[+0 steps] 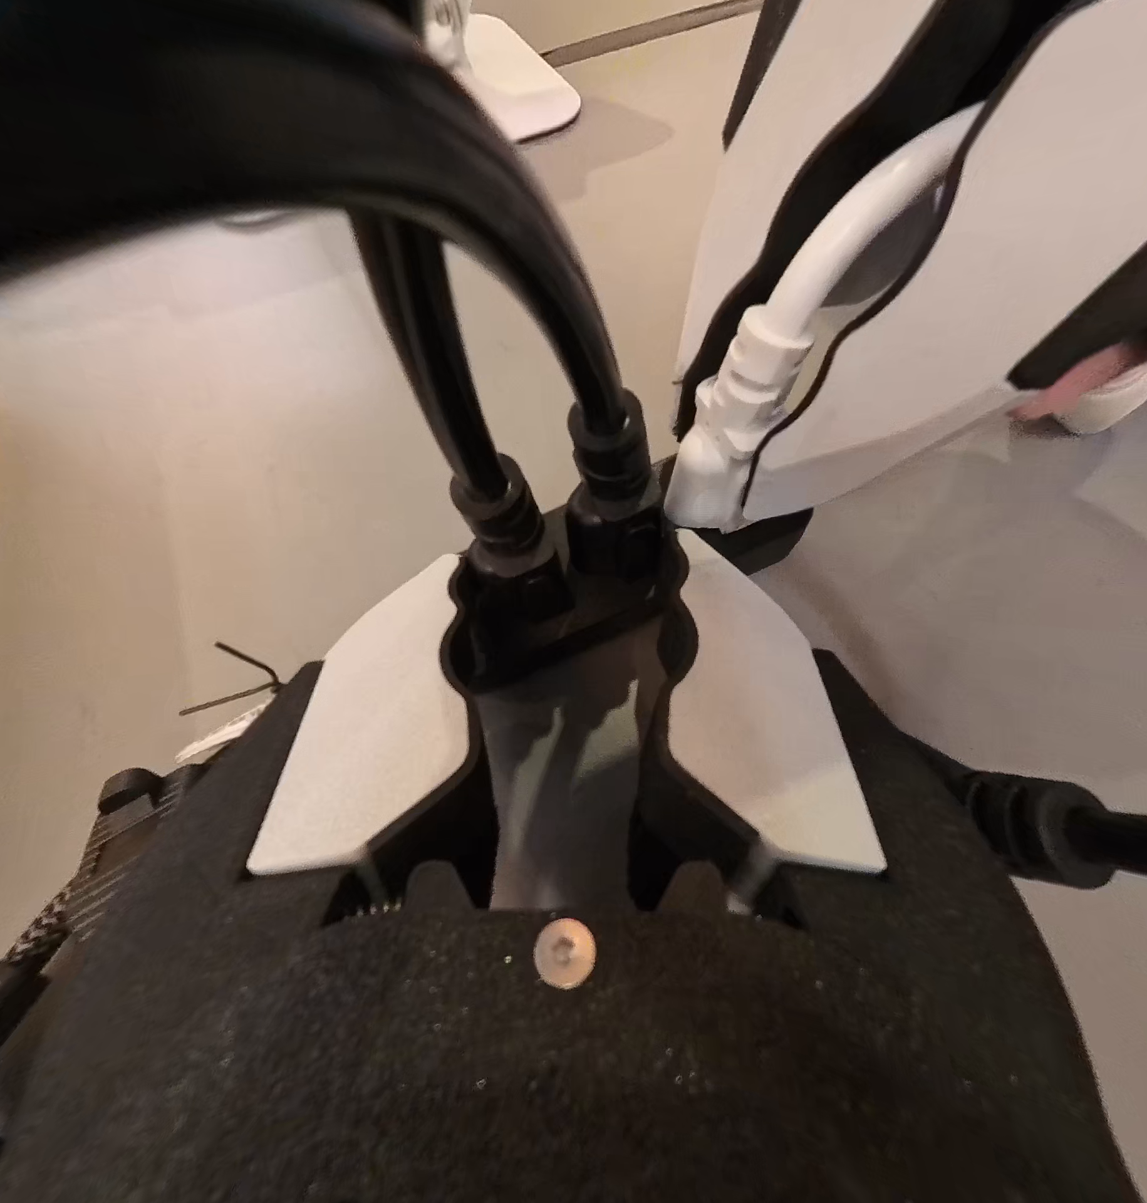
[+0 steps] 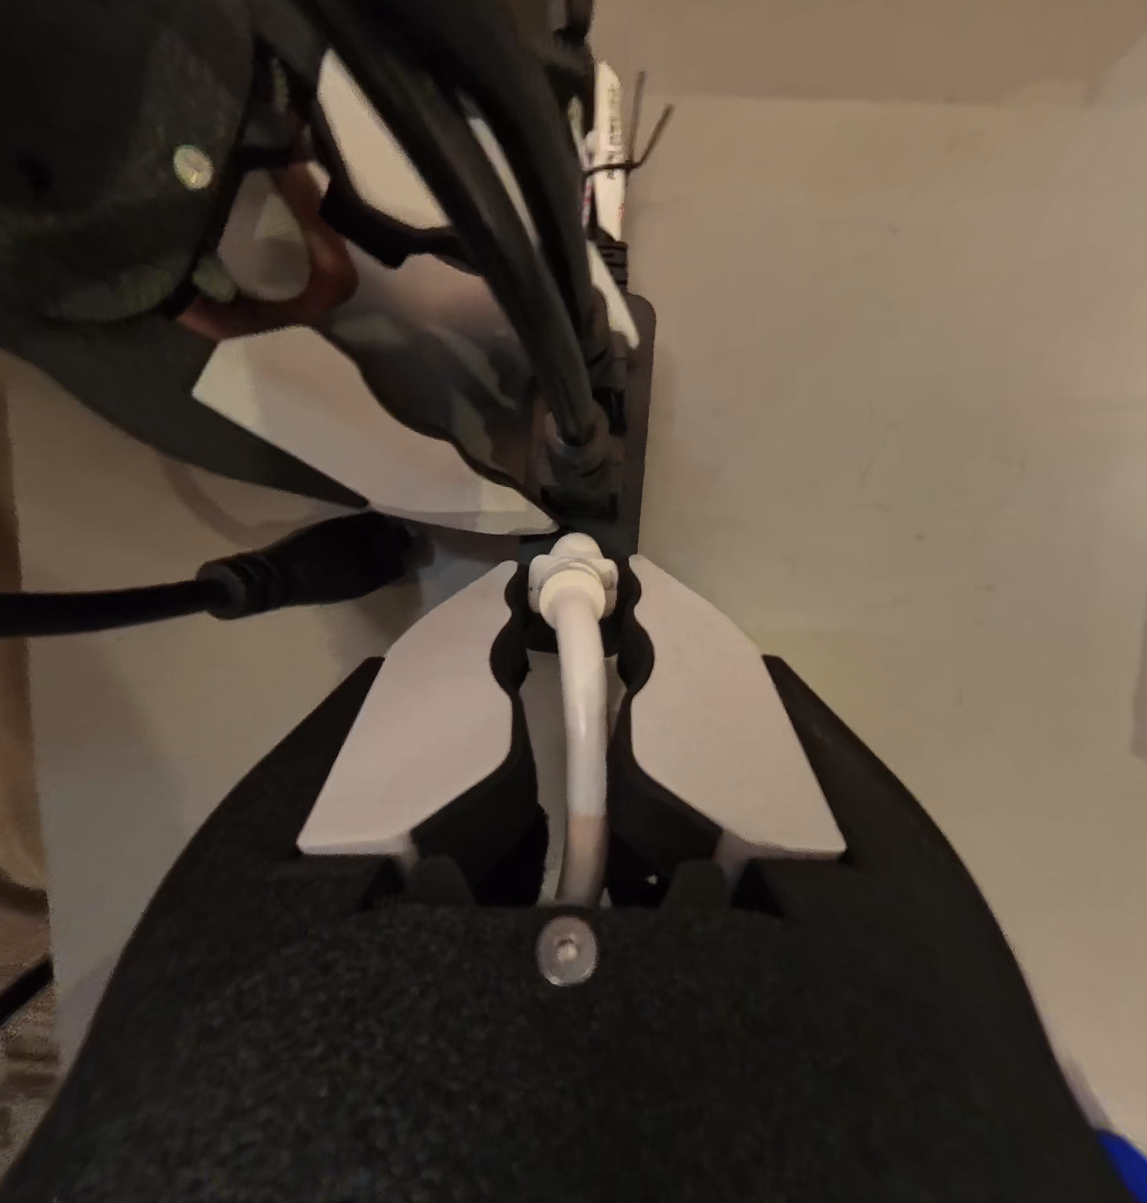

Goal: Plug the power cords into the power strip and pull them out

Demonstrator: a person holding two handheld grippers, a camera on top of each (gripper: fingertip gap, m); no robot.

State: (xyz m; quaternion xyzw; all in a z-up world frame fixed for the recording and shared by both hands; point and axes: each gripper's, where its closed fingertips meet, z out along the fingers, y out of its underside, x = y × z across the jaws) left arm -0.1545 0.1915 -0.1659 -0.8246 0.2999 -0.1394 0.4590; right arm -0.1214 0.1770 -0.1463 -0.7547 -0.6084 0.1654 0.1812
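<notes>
My left gripper (image 1: 567,553) is shut on the black power strip (image 1: 583,625), which lies on a white table. Two black plugs (image 1: 512,521) (image 1: 613,482) stand in the strip, and their cords arch up and to the left. My right gripper (image 2: 574,566) is shut on a white plug (image 2: 574,576), whose white cord (image 2: 583,716) runs back between the fingers. In the left wrist view the white plug (image 1: 733,416) meets the strip's far end beside the black plugs, held by the right gripper (image 1: 707,475). No prongs show.
A thick black cord (image 1: 1046,827) leaves the strip to the right and also shows in the right wrist view (image 2: 167,595). A white stand base (image 1: 525,84) sits at the back. A twist tie (image 1: 232,677) and a tag lie to the left. A finger (image 1: 1091,384) shows at the right.
</notes>
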